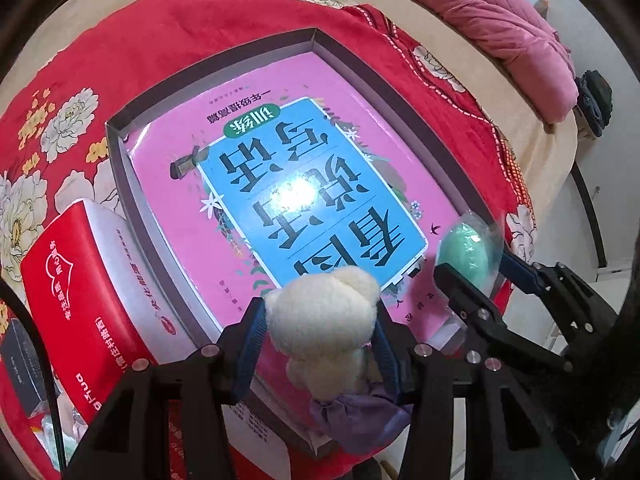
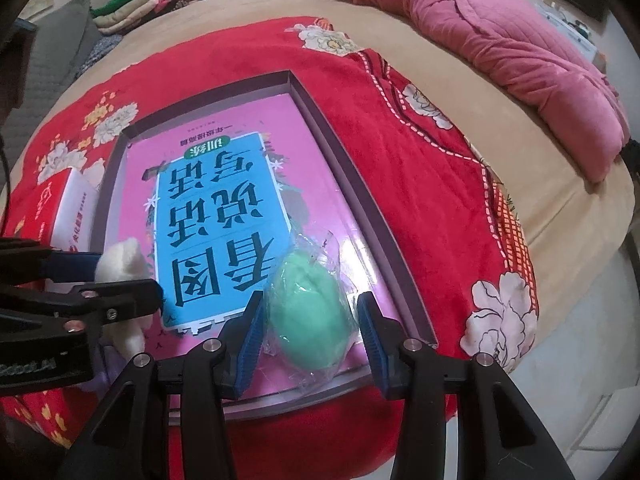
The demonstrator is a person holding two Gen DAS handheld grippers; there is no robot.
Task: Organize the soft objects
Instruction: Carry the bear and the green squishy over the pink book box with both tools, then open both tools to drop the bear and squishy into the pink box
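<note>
A cream plush toy [image 1: 324,304] in a purple garment hangs over the near end of a shallow grey box [image 1: 120,160]; my left gripper [image 1: 318,320] is shut on it, blue pads pressing both sides. A pink and blue book [image 1: 280,184] covers the box floor. On the book's near right corner lies a green soft egg [image 2: 308,316] in clear wrap. My right gripper [image 2: 311,304] straddles the egg, open, with a thin gap at the right pad. The left wrist view shows the egg [image 1: 466,252] too, and the plush toy [image 2: 120,260] appears in the right wrist view.
The box sits on a red floral blanket [image 2: 420,200] over a tan bed. A red and white pack [image 1: 80,280] leans against the box's left side. A pink quilt [image 2: 520,40] is bunched at the far right, folded clothes [image 2: 140,0] at the far left. The bed edge drops off to the right.
</note>
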